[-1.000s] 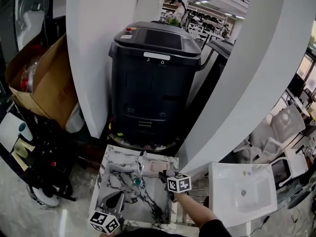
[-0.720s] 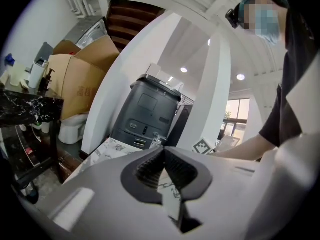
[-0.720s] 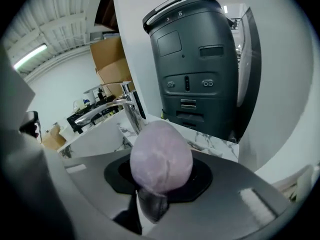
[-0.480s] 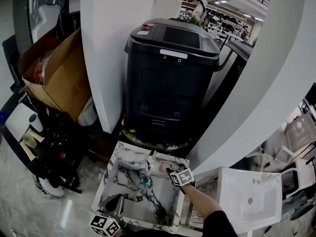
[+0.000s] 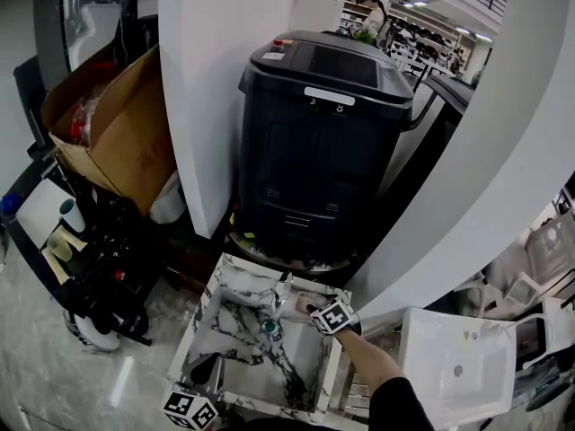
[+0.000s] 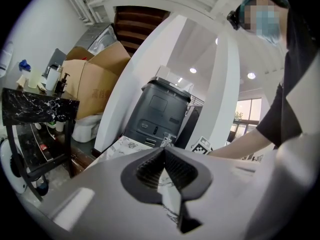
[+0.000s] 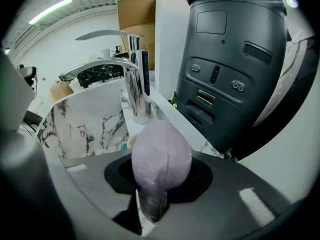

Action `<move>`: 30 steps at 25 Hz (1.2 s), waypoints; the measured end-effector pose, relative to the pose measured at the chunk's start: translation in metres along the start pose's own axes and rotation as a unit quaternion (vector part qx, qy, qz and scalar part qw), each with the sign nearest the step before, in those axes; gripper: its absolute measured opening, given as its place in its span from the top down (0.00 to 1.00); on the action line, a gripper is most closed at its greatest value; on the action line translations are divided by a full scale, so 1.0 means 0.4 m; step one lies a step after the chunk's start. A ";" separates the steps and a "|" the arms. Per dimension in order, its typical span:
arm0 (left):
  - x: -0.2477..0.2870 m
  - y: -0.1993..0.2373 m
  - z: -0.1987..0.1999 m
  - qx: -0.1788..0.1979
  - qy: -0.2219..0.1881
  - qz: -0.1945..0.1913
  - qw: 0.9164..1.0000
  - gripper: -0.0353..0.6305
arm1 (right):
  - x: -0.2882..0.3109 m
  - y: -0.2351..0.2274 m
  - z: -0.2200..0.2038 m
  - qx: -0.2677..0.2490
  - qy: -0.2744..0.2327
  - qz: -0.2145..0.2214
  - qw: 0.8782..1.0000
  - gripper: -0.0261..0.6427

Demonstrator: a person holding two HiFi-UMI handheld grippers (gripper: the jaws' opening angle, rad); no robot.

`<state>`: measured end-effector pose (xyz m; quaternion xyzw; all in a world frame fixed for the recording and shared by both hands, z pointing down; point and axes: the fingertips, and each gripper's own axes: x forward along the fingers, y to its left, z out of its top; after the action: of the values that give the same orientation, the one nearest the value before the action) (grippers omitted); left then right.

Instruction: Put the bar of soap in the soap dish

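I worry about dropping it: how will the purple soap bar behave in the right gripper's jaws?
The soap bar looks rounded and smooth, so it may slip from the right gripper. It seems stiff, showing its full oval shape under the grip.

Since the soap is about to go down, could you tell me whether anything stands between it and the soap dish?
Nothing visible does. The right tool holds the bar of soap close by the soap dish; the faucet stands aside.

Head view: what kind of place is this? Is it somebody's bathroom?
Probably not a home bathroom. It looks like a big workshop or hall: a marble sink with a faucet stands beside a large black machine, with an open cardboard box nearby.
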<state>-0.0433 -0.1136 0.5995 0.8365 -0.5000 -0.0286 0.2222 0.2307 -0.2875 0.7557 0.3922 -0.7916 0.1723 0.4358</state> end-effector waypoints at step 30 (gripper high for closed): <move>0.016 0.041 -0.013 -0.008 -0.002 0.007 1.000 0.87 | 0.056 -0.005 -0.039 -0.055 0.121 0.030 0.991 0.78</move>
<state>-0.0522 -0.1239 0.6118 0.8308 -0.5066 -0.0332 0.2281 0.2340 -0.2899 0.7828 0.3204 -0.7523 0.1879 0.5441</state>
